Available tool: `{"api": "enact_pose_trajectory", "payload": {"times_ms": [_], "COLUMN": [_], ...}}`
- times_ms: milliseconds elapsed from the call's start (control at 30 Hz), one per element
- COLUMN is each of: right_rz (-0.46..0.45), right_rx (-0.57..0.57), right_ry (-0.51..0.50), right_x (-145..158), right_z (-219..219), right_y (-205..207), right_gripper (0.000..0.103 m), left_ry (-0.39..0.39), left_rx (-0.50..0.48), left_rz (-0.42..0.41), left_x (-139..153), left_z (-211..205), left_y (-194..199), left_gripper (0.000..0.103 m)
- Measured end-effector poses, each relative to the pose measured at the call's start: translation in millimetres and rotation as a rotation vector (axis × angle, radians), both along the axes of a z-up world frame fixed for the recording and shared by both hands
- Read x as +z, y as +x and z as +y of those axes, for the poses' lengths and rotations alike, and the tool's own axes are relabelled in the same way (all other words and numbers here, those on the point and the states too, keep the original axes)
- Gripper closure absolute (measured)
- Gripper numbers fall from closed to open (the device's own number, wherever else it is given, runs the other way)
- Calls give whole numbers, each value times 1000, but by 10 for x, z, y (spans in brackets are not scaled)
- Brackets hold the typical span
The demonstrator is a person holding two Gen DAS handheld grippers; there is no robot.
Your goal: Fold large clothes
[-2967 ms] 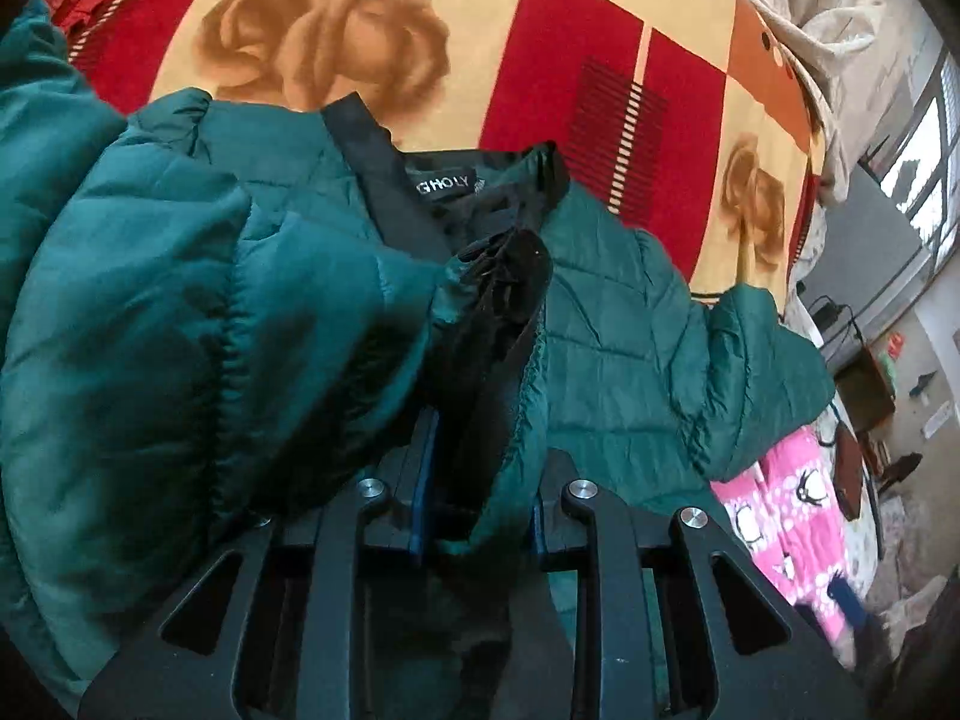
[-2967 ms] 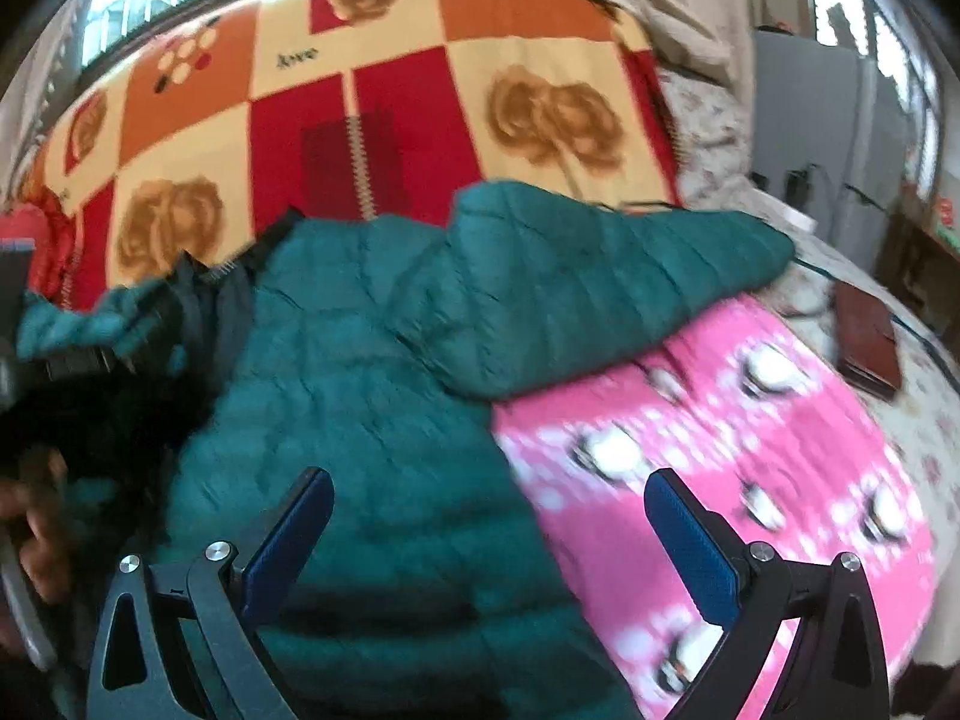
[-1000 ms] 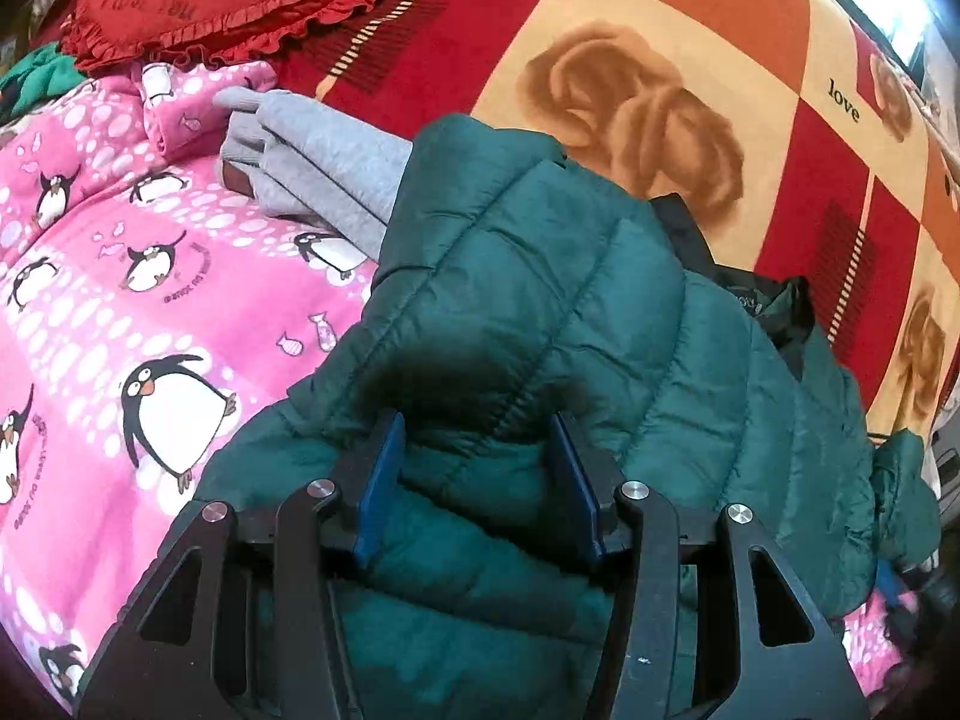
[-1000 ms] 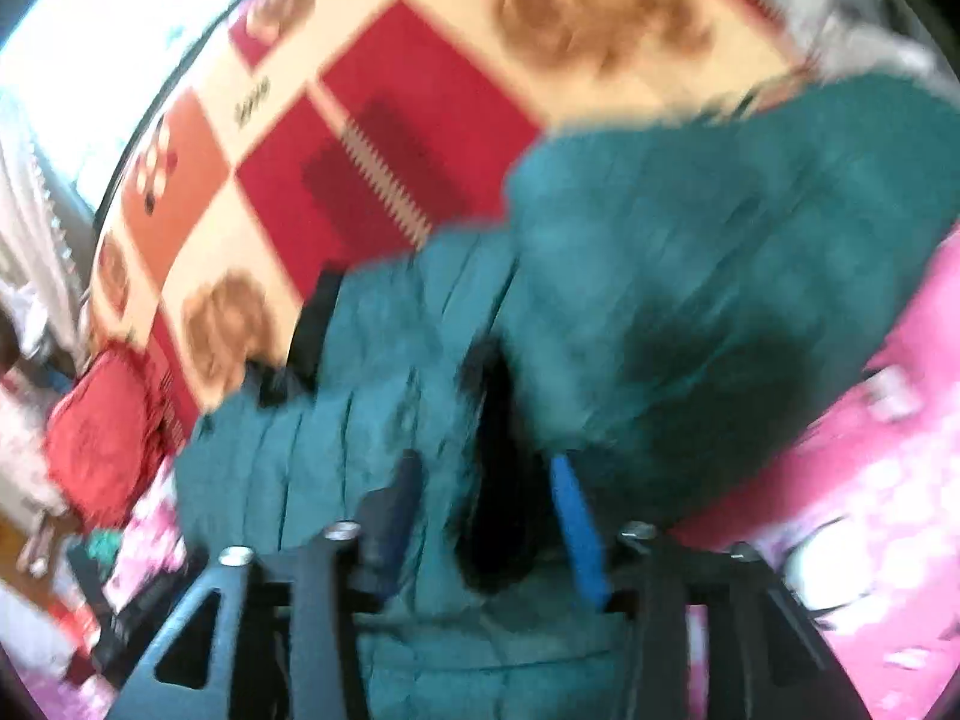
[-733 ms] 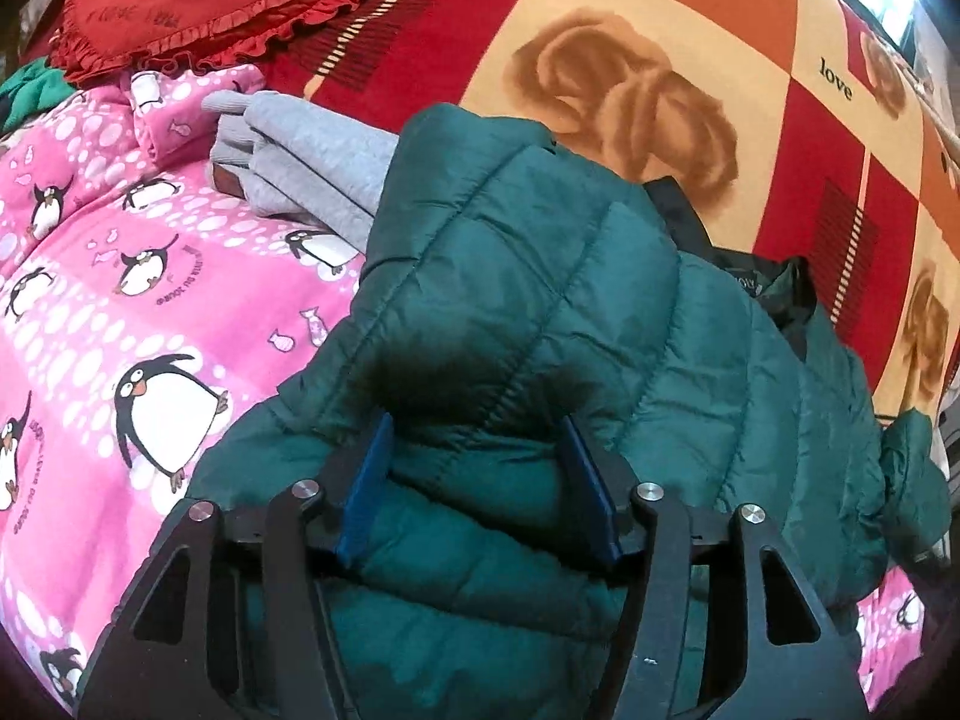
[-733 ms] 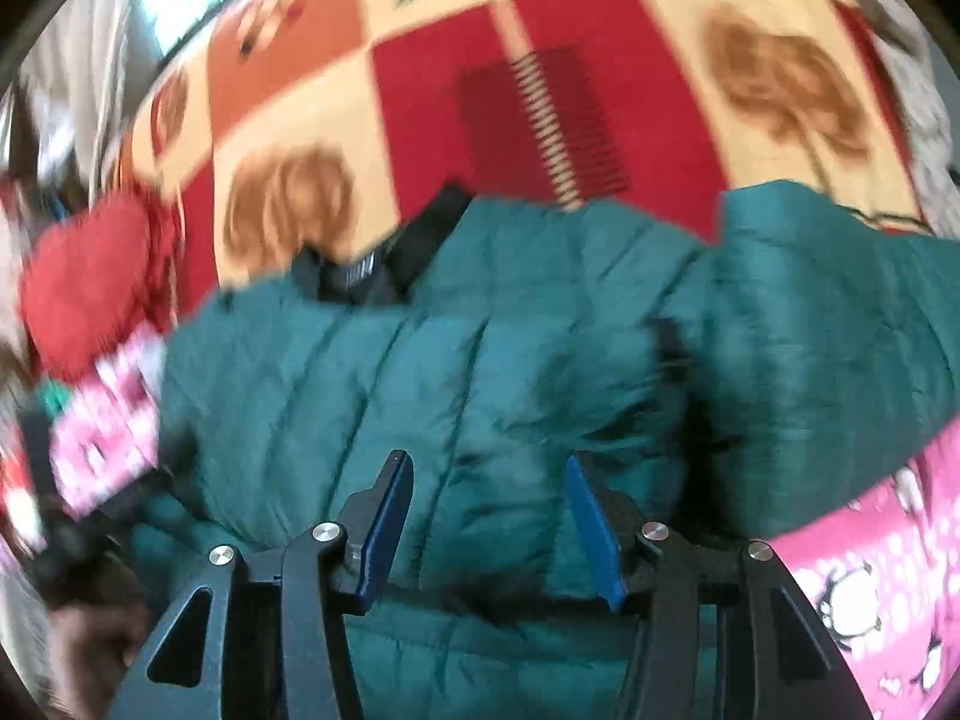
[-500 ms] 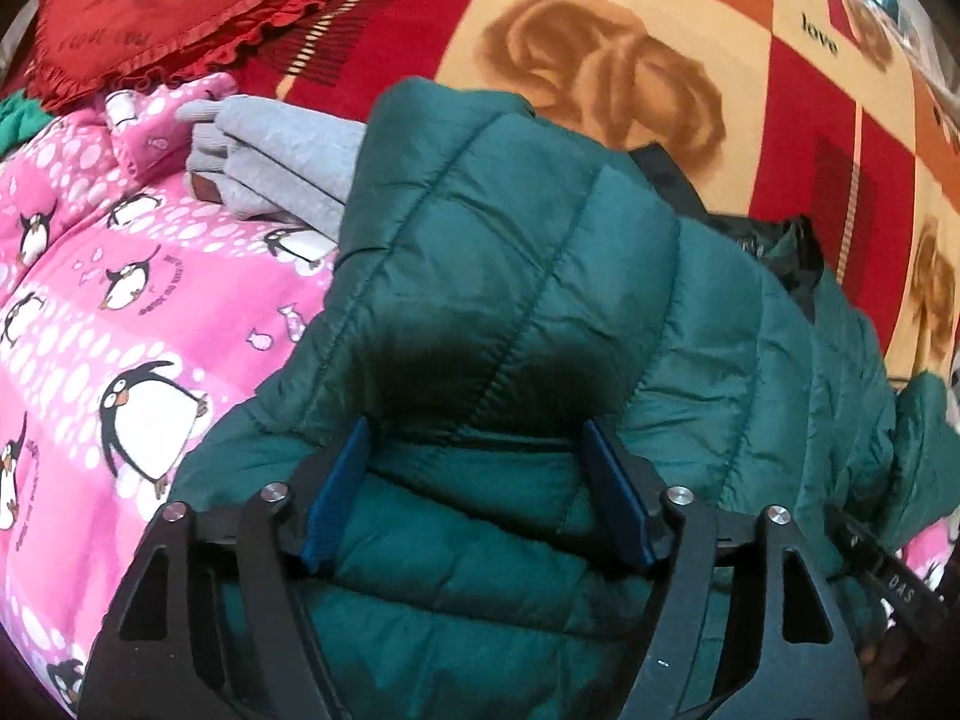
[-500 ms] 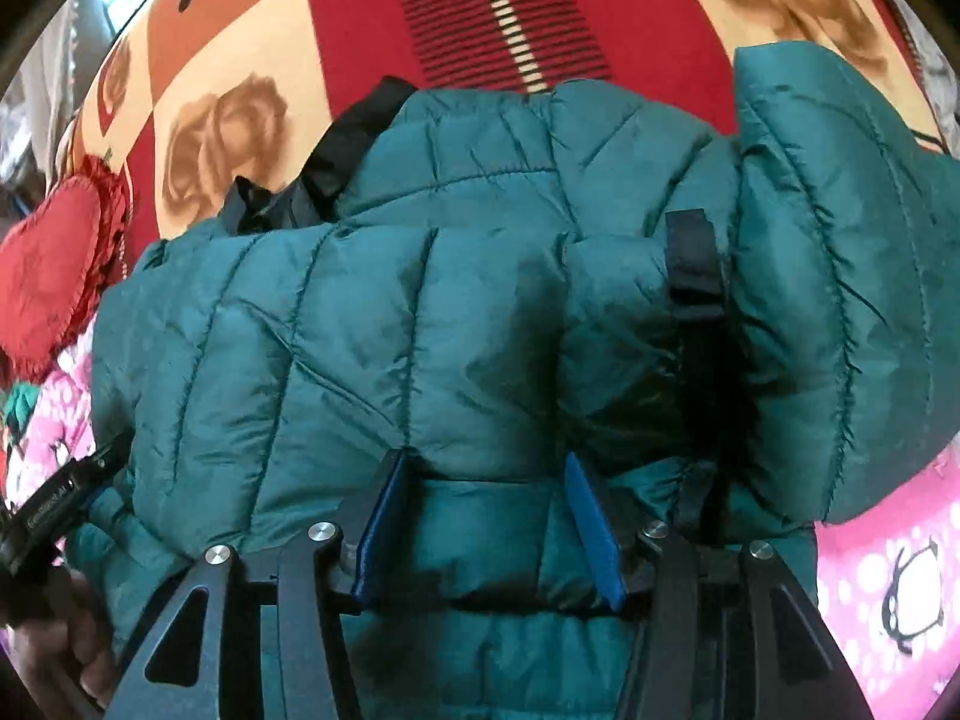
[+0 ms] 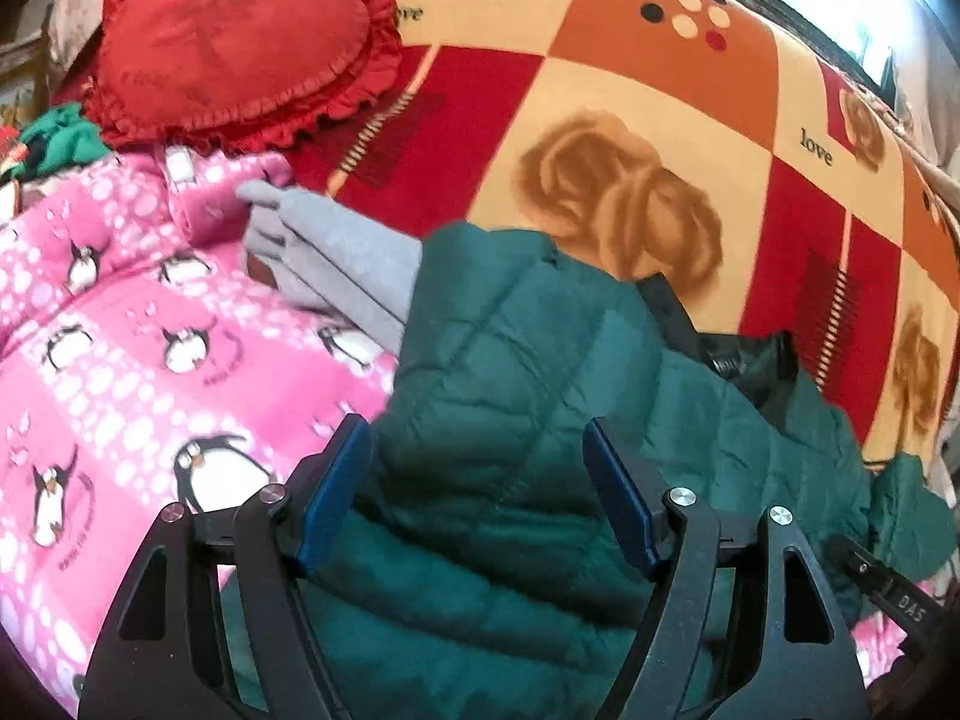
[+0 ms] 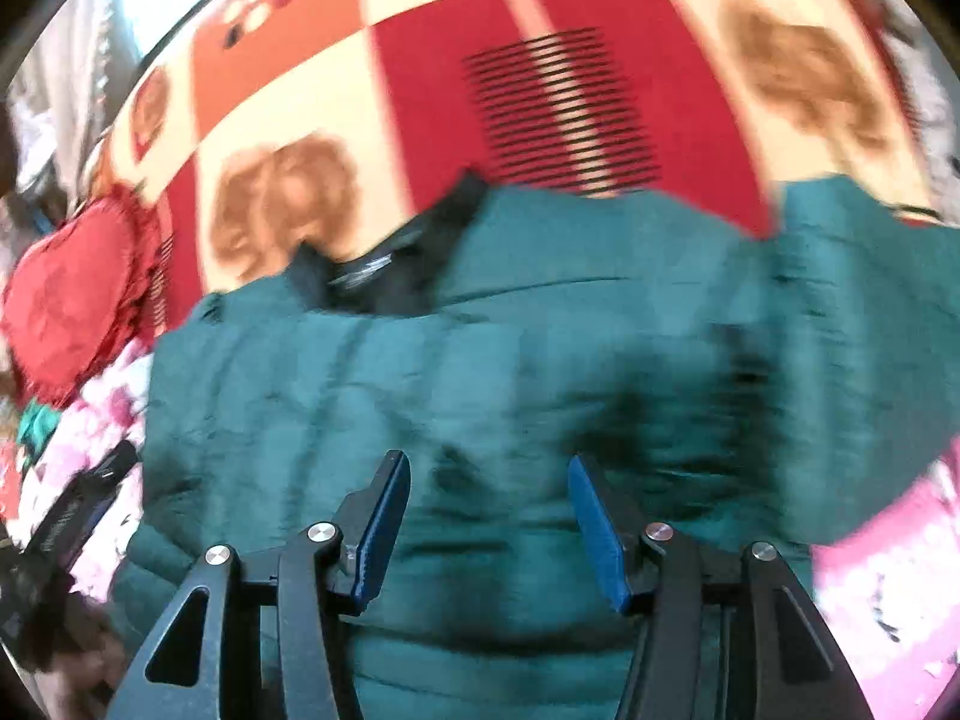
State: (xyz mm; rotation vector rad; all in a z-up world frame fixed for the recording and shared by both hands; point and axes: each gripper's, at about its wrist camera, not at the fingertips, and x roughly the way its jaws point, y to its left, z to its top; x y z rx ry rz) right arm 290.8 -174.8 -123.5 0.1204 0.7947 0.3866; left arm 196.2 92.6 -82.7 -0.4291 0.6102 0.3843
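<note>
A dark green quilted puffer jacket (image 9: 528, 372) with a black collar (image 9: 744, 360) lies folded over on the bed. My left gripper (image 9: 474, 480) is open just above the jacket's left side, its blue pads apart and holding nothing. In the right wrist view the same jacket (image 10: 480, 372) fills the middle, its black collar (image 10: 396, 276) at the far edge. My right gripper (image 10: 489, 510) is open over the jacket's near part, empty. This view is motion-blurred.
A pink penguin-print blanket (image 9: 120, 360) covers the bed's near left. A red-and-cream rose blanket (image 9: 630, 138) lies behind. A red heart-shaped cushion (image 9: 228, 48) and a folded grey garment (image 9: 342, 252) sit to the left of the jacket.
Both grippers let go of the jacket and opened wider. The left gripper drew back a little. The right gripper is moving, blurring its view.
</note>
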Motion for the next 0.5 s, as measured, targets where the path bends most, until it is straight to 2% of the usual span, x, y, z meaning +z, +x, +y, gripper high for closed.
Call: {"api": "enact_pose_trajectory", "payload": {"times_ms": [100,167,267,367,433,500], "right_rz": [47,78,84,-11,-72,-128], "right_rx": [30,22,13,-41,-109,-241], "right_ry": [-70,-37,-9,-24,-46,-117], "right_x": [-244,-371,-284,-28,116,238], "right_z": [205,146,24,-292,-697,-1265], "right_y": [125,204,194,35,-11,-15], "right_gripper": [46,45,46,46,46,46], "left_ry": [-26,-16,12,-6,-16,-3], "left_rx": [-17,-25,-25,-20,-11,-17], "left_rz": [136,183,190,153,114,63], "left_x": [-220,-305,-314,-266,-197,-89], "left_z": [47,31,-16,20,32,7], "left_y": [209,282,272,190,108,6], "left_gripper": [29,29,29,29,29,29]}}
